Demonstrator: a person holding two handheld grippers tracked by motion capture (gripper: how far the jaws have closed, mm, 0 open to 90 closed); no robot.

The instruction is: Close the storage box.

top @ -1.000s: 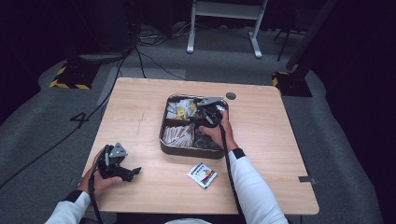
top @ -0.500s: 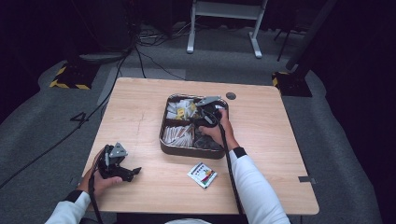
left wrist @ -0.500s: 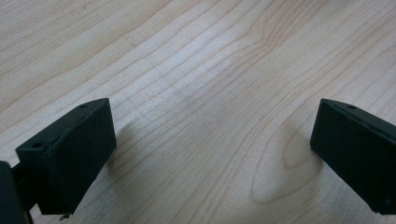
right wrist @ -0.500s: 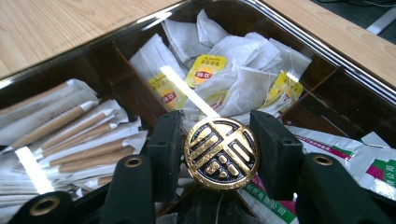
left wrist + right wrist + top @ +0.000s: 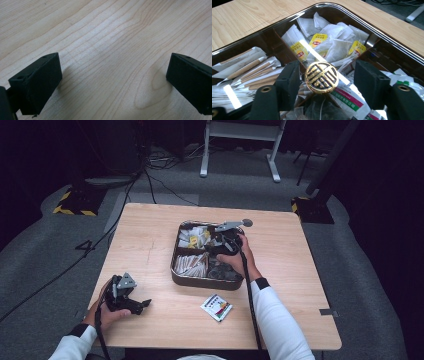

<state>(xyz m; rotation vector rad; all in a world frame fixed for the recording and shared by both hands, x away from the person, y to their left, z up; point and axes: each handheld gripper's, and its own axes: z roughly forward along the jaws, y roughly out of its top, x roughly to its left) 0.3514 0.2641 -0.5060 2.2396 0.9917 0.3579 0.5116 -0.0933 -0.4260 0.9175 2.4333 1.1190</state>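
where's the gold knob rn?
In the right gripper view the gold knob sits between the right gripper's open jaws, which have just been opening, on the clear lid over the tea bags.

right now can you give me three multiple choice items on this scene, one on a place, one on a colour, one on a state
1. Where does the loose packet lie?
A. on the table in front of the tray
B. inside the tray
C. on the floor

2. What colour is the round knob between the right gripper's jaws?
A. red
B. gold and black
C. white

3. How do the left gripper's jaws stand?
A. shut on a tea bag
B. shut on the knob
C. open over bare wood

Answers: 1 A, the high view shows it on the table, nearer the person than the tray. 2 B, its face is gold with black lines. 3 C, wood grain shows between the jaws.
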